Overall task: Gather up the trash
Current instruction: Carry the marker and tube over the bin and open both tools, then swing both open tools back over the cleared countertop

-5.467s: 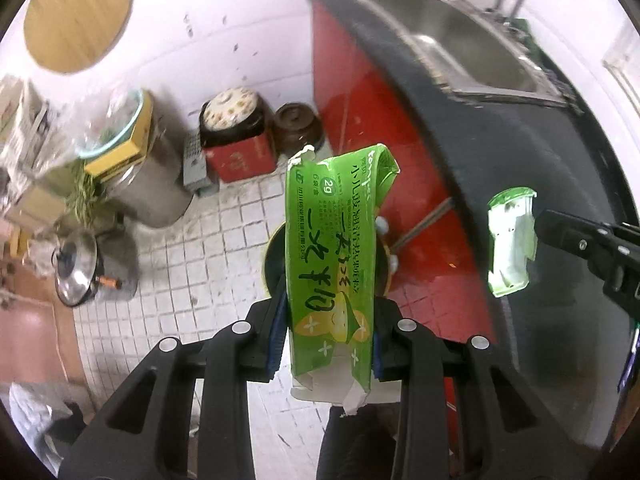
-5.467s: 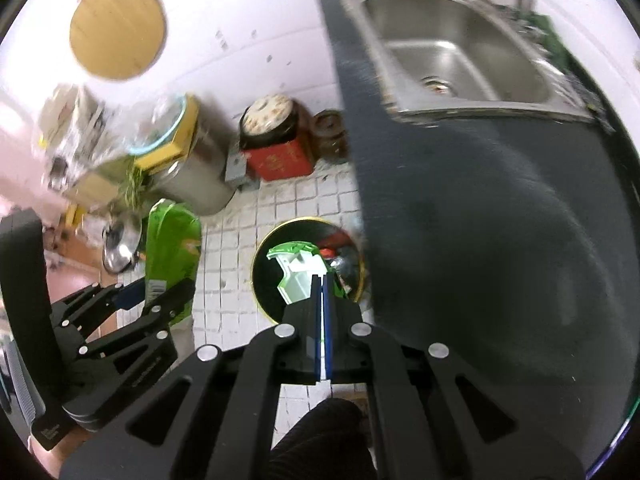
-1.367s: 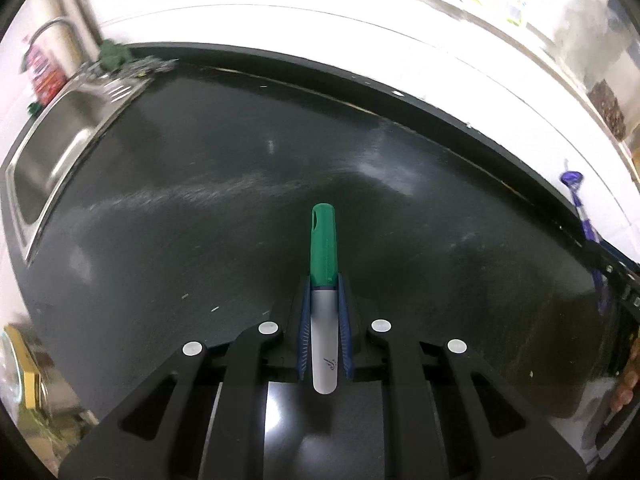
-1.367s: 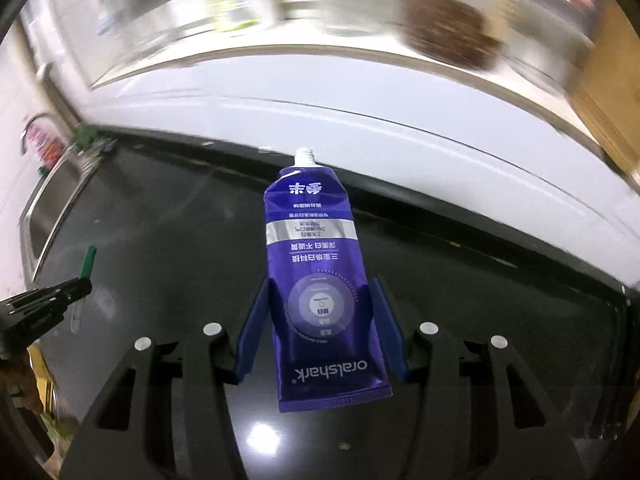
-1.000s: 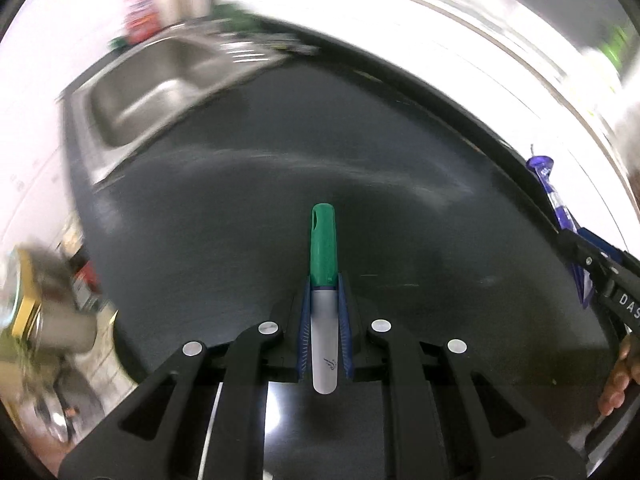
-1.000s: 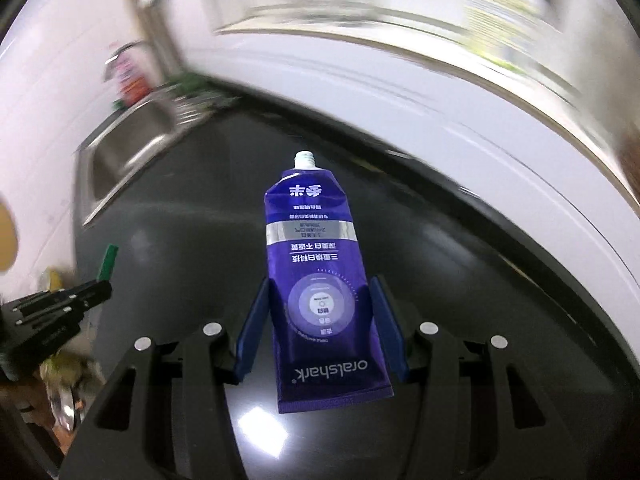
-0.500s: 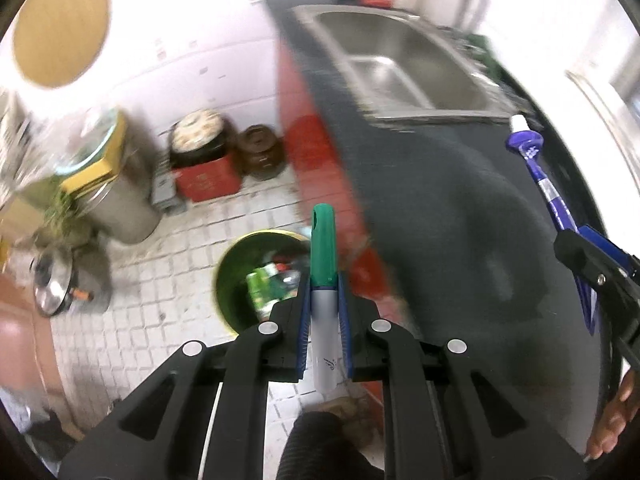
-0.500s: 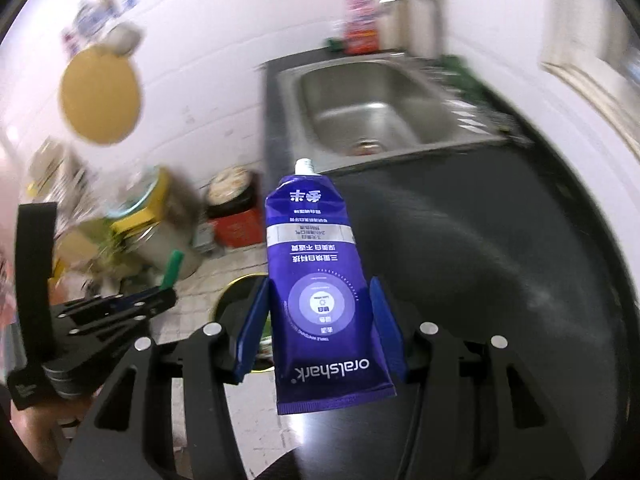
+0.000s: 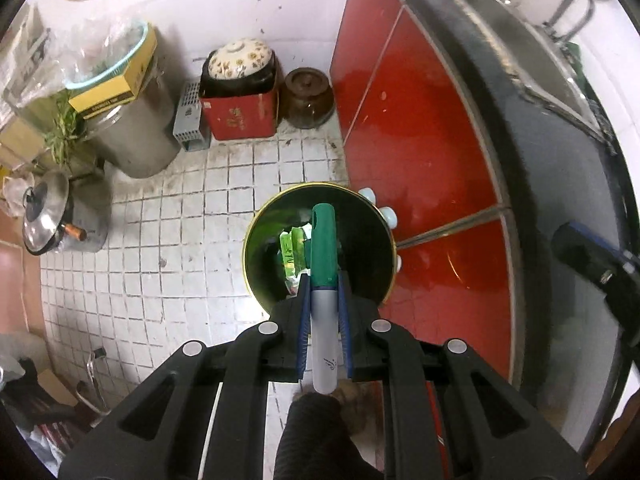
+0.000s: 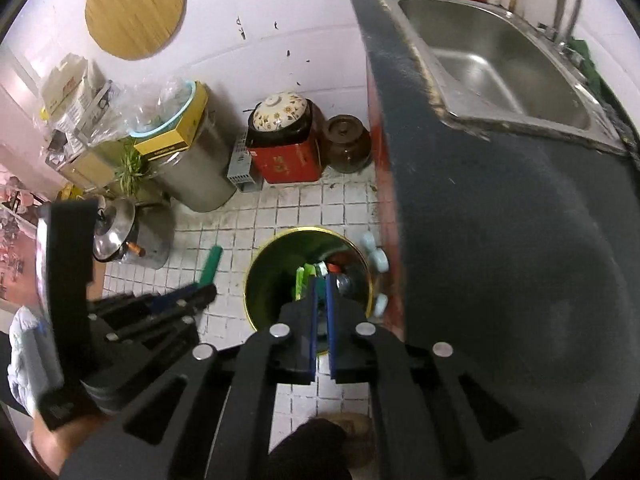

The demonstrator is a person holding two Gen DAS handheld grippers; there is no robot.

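Observation:
My left gripper (image 9: 323, 284) is shut on a marker with a green cap and grey barrel (image 9: 323, 248). It holds the marker right above a round green trash bin (image 9: 372, 240) on the tiled floor, with green wrappers inside. In the right wrist view the left gripper (image 10: 200, 292) and the marker's green cap (image 10: 211, 266) sit left of the bin (image 10: 272, 276). My right gripper (image 10: 320, 284) is above the bin, its jaws nearly together with a narrow gap and nothing between them.
A black counter (image 10: 500, 208) with a steel sink (image 10: 492, 60) runs along the right, above red cabinet doors (image 9: 400, 120). Against the wall stand a red box with a ceramic pot (image 10: 286, 148), a brown jar (image 10: 346, 144), a metal drum (image 10: 196, 176) and a steel pot (image 10: 116, 228).
Both grippers swung from over the counter to above the floor bin. The purple toothpaste tube has left my right gripper, whose jaws have closed up. The left still holds the marker.

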